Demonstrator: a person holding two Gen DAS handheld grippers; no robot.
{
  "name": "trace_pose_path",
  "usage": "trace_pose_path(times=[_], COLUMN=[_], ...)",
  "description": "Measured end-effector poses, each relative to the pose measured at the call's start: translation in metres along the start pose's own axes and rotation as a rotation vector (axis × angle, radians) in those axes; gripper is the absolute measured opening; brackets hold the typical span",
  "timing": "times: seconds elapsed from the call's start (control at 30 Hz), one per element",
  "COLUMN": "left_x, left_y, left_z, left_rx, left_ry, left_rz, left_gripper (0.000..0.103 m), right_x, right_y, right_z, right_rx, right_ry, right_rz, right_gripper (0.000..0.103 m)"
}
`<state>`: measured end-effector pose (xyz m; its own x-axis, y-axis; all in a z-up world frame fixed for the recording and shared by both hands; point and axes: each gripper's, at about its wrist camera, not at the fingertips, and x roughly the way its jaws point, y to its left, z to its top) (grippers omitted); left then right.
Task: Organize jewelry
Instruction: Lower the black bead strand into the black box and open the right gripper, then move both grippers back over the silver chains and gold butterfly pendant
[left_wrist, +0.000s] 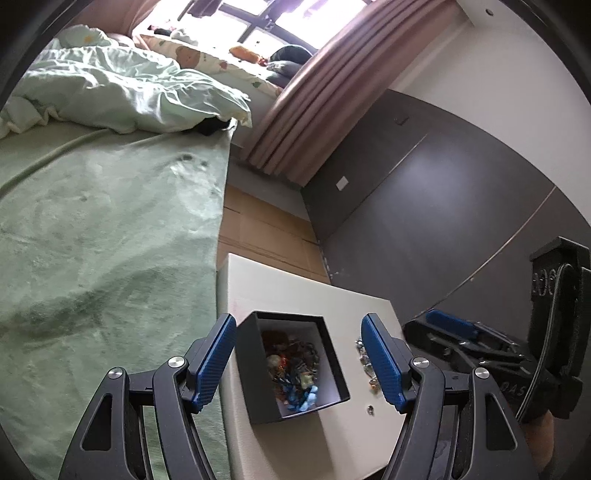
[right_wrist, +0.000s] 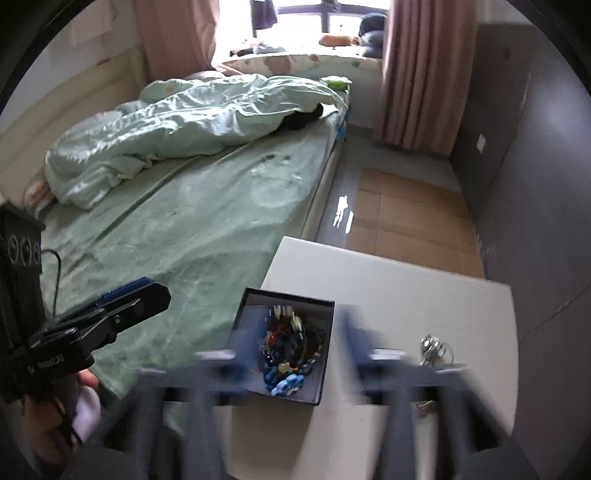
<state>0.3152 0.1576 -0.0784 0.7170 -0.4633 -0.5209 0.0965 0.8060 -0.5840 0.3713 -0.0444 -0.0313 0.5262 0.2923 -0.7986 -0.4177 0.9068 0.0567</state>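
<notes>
Nearest the left wrist camera, the left gripper (left_wrist: 299, 356) has its blue fingers (left_wrist: 216, 360) spread wide on either side of a black box (left_wrist: 258, 373), pinching nothing. The box sits on the white table (left_wrist: 295, 288) and holds a heap of beaded jewelry (left_wrist: 295, 373). Just beside the box, a few small silver pieces (right_wrist: 432, 349) lie on the tabletop. The right gripper (right_wrist: 291, 354), blurred in its own view, also stands spread and empty. Beyond lie the green bed (right_wrist: 207, 221) and pink curtains (right_wrist: 413, 74).

Only partial, unreadable lettering on each tongs' black body (right_wrist: 55, 363).
</notes>
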Motion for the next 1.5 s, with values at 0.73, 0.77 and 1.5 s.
trace_pose_path(times=[0.73,0.77,1.5], left_x=[0.055,0.059,0.134], left_y=[-0.1,-0.104,-0.162], left_z=[-0.022,-0.025,-0.123], left_rx=[0.176,0.189,0.474], left_ry=[0.089,0.098,0.326], left_rz=[-0.082,-0.077,0.003], left_gripper=[0.071,0.071,0.07], right_x=[-0.06,-0.06,-0.035], right_y=[-0.14,-0.146,-0.229], right_z=[-0.072,-0.076,-0.178], right_rx=[0.207,0.218,0.357], right_ry=[-0.075,-0.078,-0.086], right_rz=[-0.03,-0.028,0.026], right_gripper=[0.077,0.077,0.077])
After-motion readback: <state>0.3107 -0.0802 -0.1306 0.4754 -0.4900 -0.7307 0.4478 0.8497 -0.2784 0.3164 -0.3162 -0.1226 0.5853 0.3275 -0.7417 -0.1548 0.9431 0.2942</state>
